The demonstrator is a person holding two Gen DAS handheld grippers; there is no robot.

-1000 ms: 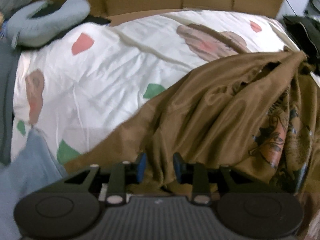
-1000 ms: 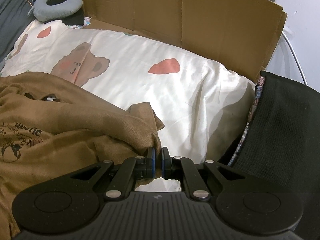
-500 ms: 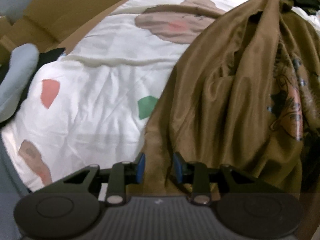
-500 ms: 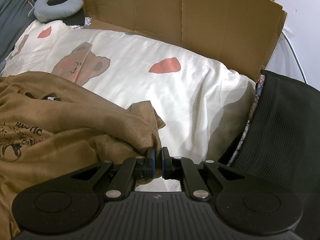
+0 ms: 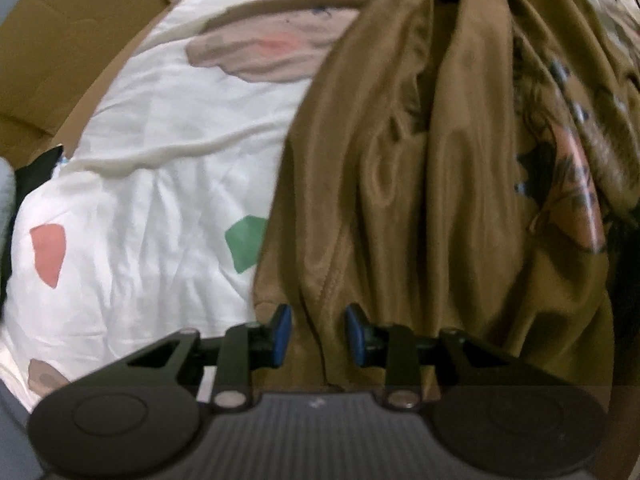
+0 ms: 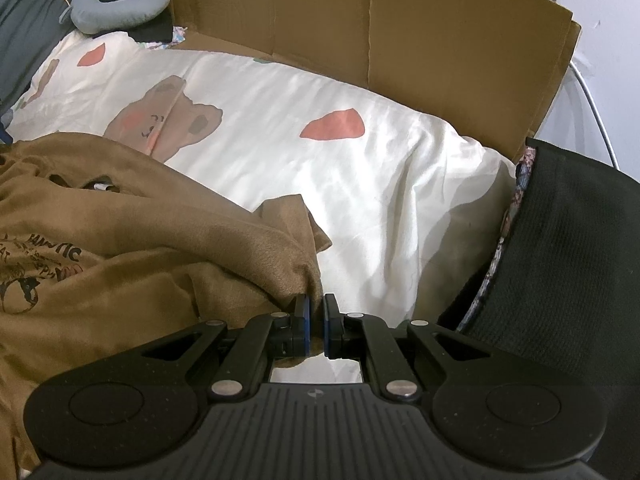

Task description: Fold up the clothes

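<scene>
A: What is changing in the left wrist view?

B: The left gripper (image 5: 316, 334) is swinging round. A second ago the brown T-shirt (image 5: 440, 200) was spreading off to the right of that view; now it is hanging in long folds straight ahead of the jaws, and the cream bedspread (image 5: 160, 184) with its bear print is filling the left side.

A: Is it holding cloth?

B: Its jaws are standing partly open with a bunched fold of the shirt between the blue pads (image 5: 282, 332); whether they are pinching it I cannot tell.

A: And the other one?

B: The right gripper (image 6: 314, 326) is staying put at the shirt's right near edge, jaws nearly closed on a thin bit of fabric (image 6: 316, 344).

A: Where is the shirt lying?

B: Crumpled on the bedspread's near side, printed graphic (image 6: 36, 276) at the left, cardboard (image 6: 360, 32) at the far side, a dark knit garment (image 6: 560, 260) to the right.

A: Meaning?

B: I judge the folding is barely starting: the shirt probably needs spreading flat first.
</scene>
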